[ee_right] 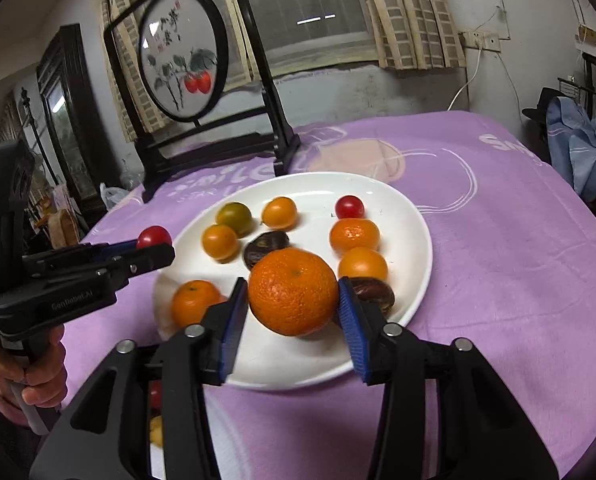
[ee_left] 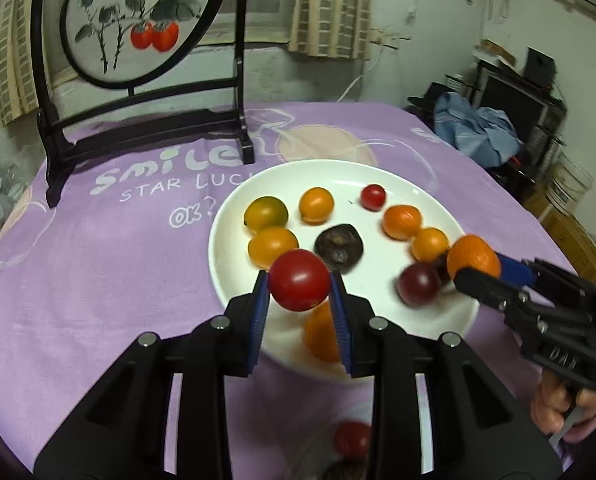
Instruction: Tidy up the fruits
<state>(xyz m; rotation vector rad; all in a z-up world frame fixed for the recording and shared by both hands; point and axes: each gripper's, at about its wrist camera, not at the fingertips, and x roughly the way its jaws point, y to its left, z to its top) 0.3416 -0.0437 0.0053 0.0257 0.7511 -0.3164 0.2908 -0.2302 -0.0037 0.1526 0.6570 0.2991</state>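
Note:
A white plate (ee_left: 234, 280) (ee_right: 418, 240) on the purple cloth holds several small fruits: orange kumquats, a small red tomato (ee_left: 373, 197) (ee_right: 349, 207), a dark wrinkled fruit (ee_left: 339, 248) (ee_right: 266, 245) and a mandarin (ee_right: 355, 233). My left gripper (ee_left: 299, 282) (ee_right: 154, 240) is shut on a red cherry tomato (ee_left: 299, 280) (ee_right: 153, 236), held above the plate's near left edge. My right gripper (ee_right: 294, 296) (ee_left: 474, 268) is shut on a large mandarin (ee_right: 293, 292) (ee_left: 473, 257), held above the plate's near right side.
A black wooden stand with a round painted screen (ee_left: 138, 20) (ee_right: 182, 52) stands at the table's far left. Another red tomato (ee_left: 353, 439) lies below my left gripper, near the front, partly hidden. Blue cloth (ee_left: 478, 128) and clutter lie beyond the table's right edge.

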